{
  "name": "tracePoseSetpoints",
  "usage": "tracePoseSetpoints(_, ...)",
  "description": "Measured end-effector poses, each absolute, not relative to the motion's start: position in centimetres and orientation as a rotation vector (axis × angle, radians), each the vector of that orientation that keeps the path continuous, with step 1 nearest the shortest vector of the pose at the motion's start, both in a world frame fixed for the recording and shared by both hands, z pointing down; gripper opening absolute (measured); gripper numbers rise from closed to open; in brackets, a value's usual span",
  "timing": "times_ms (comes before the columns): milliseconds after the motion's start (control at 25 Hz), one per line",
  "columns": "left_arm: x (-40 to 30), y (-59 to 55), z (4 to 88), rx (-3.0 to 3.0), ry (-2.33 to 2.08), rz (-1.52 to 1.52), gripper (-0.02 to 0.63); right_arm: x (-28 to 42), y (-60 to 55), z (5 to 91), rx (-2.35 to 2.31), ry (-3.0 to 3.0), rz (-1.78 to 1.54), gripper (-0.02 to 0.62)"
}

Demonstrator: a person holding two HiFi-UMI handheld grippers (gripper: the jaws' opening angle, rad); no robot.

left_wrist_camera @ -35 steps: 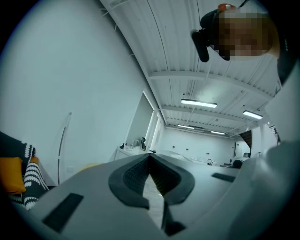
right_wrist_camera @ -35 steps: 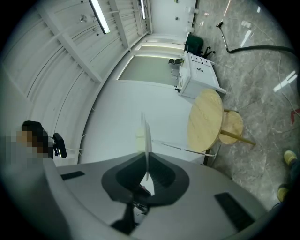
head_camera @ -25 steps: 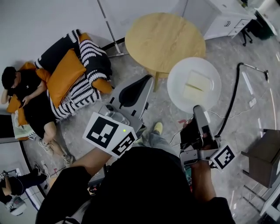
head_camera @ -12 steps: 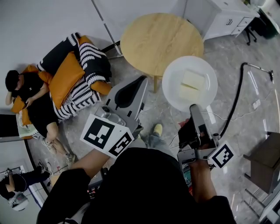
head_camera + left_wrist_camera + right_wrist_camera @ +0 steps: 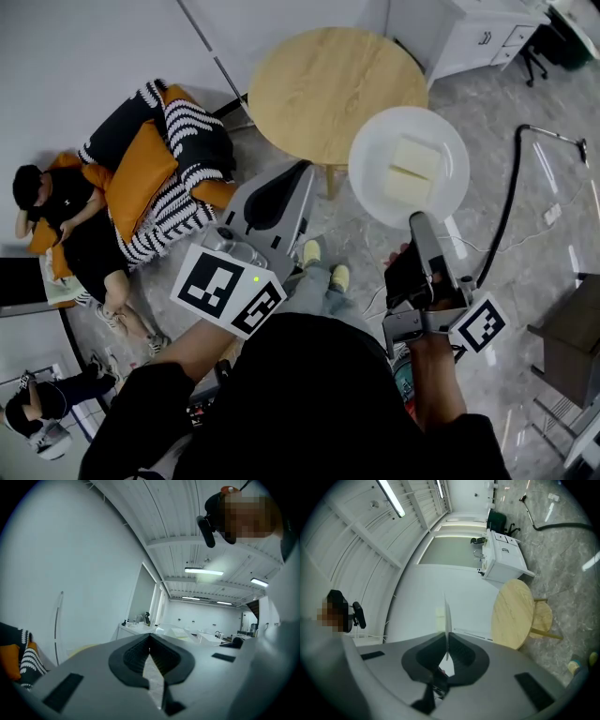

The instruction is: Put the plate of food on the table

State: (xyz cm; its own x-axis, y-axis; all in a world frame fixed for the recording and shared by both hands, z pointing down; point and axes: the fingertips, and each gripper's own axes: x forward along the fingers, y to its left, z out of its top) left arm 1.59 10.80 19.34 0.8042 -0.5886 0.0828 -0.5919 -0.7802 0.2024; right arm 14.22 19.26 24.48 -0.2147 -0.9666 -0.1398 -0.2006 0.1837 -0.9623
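Observation:
A white plate [image 5: 375,155] carrying two pale yellow slabs of food [image 5: 417,157] hangs in the air just right of the round wooden table [image 5: 328,80], its edge overlapping the tabletop's near right rim. My right gripper [image 5: 419,220] is shut on the plate's near rim. In the right gripper view the plate [image 5: 446,616] shows edge-on between the jaws of the right gripper [image 5: 446,651], with the table [image 5: 513,613] to the right. My left gripper [image 5: 305,169] is held shut and empty, left of the plate; its jaws meet at the tip [image 5: 150,641].
A person [image 5: 66,220] sits on the floor at left against orange and striped cushions [image 5: 155,169]. White cabinets [image 5: 469,37] stand behind the table. A black cable [image 5: 506,197] runs over the marble floor at right, near a dark stand [image 5: 572,347]. My shoes [image 5: 323,262] show below.
The plate and right gripper have drifted slightly up and left in view, staying beside the table. A second shoe has come into view. The left gripper has barely moved.

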Motion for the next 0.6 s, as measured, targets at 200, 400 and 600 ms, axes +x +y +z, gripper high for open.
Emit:
tracePoseSetpoints(200,1.4,10.8,19.9,2.762,-0.905,0.015,0.005,14.5,19.4,24.6,-1.166,1.588,-1.104,0.021)
tracePoseSetpoints(400,1.1,11.1,19.8,2.756,-0.900,-0.003,0.005,14.5,19.6,24.4,-1.177,1.594,-1.092,0.021)
tracePoseSetpoints(600,0.5,9.7,19.8,2.748,-0.901,-0.011,0.005,14.1,17.9,24.0,-1.184,1.602,-1.089,0.021)
